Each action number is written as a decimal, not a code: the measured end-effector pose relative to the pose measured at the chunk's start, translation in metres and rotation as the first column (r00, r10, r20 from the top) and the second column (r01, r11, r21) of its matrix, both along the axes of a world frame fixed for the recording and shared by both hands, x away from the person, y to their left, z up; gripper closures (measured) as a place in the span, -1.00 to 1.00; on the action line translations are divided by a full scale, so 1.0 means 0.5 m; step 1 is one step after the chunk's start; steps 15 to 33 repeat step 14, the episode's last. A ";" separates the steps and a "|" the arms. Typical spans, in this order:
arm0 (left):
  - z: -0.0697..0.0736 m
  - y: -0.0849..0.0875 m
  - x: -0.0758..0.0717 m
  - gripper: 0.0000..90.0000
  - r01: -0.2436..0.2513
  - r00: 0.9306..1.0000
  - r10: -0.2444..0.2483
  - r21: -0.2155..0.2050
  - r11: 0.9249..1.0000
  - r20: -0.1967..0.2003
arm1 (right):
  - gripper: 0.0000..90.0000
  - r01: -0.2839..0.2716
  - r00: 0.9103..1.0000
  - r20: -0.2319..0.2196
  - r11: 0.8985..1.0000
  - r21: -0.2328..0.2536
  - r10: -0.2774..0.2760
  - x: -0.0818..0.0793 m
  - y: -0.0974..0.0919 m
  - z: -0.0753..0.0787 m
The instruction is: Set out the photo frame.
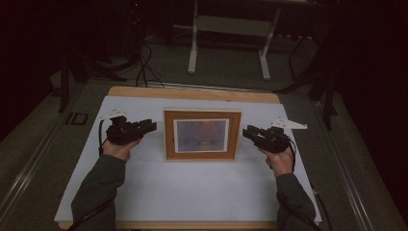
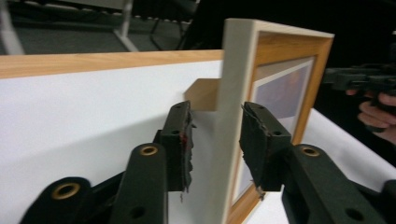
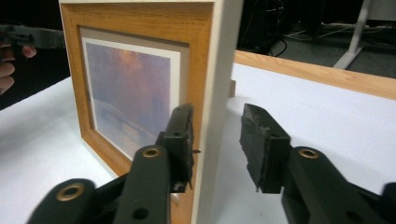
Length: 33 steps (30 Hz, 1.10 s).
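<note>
A wooden picture frame [image 1: 202,134] with a pale landscape print stands upright in the middle of the white-covered table [image 1: 192,192]. My left gripper [image 1: 153,126] is at the frame's left edge. In the left gripper view its jaws [image 2: 215,112] stand on either side of the frame's [image 2: 280,60] white side edge, with a gap at the rear pad. My right gripper [image 1: 245,132] is at the right edge. Its jaws [image 3: 217,112] straddle the frame [image 3: 140,70] the same way, the back pad clear of it. A wooden prop [image 2: 203,93] juts from the frame's back.
The table's wooden far edge [image 1: 192,94] lies behind the frame. Beyond it, on the dark floor, are cables [image 1: 144,67] and the white legs of another table [image 1: 195,43]. White tabletop stretches in front of the frame toward the person.
</note>
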<state>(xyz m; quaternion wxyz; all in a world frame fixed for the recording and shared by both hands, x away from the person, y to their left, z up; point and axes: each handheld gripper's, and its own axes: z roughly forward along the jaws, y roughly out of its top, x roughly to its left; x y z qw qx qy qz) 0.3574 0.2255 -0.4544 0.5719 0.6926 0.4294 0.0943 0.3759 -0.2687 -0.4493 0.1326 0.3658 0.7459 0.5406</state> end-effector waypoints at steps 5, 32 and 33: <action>-0.006 0.020 -0.010 0.52 -0.055 0.998 0.056 0.038 0.998 -0.017 | 0.61 0.024 1.000 -0.018 1.000 -0.003 -0.024 -0.006 -0.015 -0.011; -0.047 0.040 -0.045 0.49 -0.158 0.986 0.164 0.114 0.981 -0.042 | 0.73 0.057 0.996 -0.073 0.998 -0.031 -0.060 -0.017 -0.044 -0.056; -0.047 0.040 -0.045 0.49 -0.158 0.986 0.164 0.114 0.981 -0.042 | 0.73 0.057 0.996 -0.073 0.998 -0.031 -0.060 -0.017 -0.044 -0.056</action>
